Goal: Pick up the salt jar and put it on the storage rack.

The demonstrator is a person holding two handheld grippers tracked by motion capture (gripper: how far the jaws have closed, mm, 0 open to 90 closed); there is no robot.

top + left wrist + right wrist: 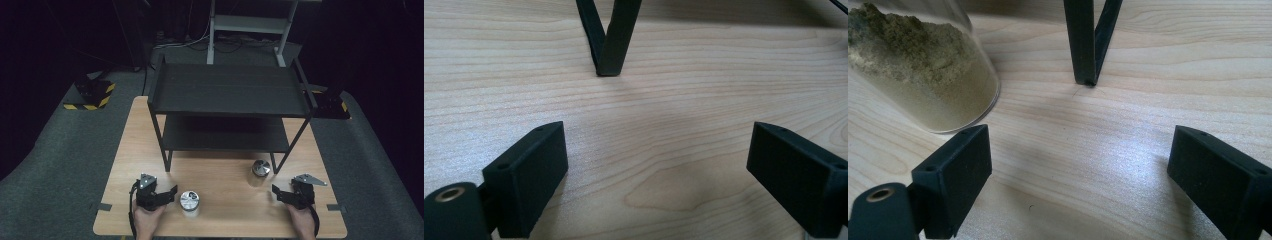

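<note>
Jar [189,202] just beside left tool [172,192], both tools wide apart

A wooden table [220,175] carries a black shelf rack [227,95] and two jars [190,202] [260,172].

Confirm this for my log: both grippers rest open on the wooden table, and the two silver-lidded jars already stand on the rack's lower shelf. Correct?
Not quite. The left gripper and right gripper are open on the wooden table, but both jars stand on the tabletop in front of the rack, as the high view shows.
</note>
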